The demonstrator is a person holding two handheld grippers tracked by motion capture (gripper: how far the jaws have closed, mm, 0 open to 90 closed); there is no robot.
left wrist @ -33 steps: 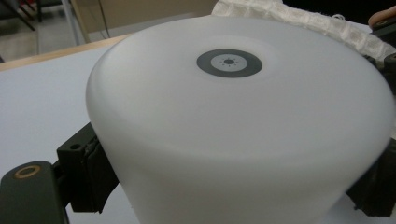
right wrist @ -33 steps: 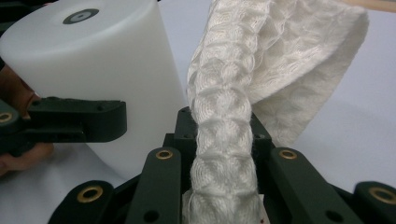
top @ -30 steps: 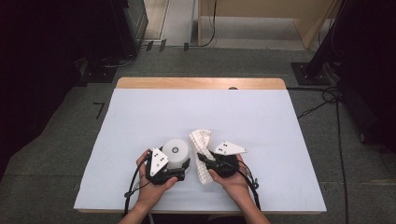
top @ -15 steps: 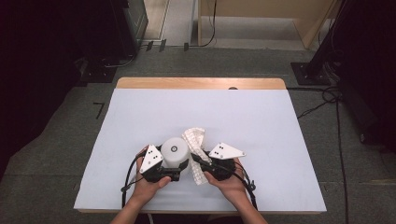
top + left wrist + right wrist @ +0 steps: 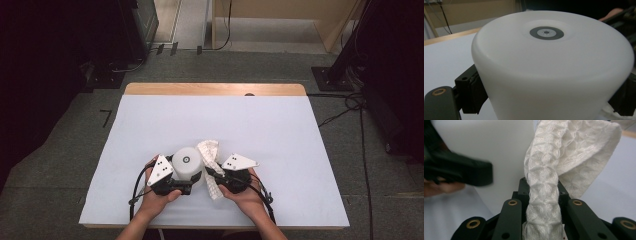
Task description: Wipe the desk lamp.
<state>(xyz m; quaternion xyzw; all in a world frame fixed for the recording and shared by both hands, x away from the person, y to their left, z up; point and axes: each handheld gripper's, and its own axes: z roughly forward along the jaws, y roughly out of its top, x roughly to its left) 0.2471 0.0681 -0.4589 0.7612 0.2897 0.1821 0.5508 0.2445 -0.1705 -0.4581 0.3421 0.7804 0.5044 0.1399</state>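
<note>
Near the front edge of the white tabletop [image 5: 280, 135], the left gripper [image 5: 186, 186] has its jaws clamped on the sides of an upright white cup [image 5: 188, 162], while the right gripper [image 5: 212, 176], jaws nearly closed, pinches a white cloth [image 5: 210, 155] touching the cup.

Just a white sheet [image 5: 280, 135] over a wooden table [image 5: 215, 89], black cables [image 5: 350, 107] on grey floor [image 5: 70, 145] around 2 o'clock.
</note>
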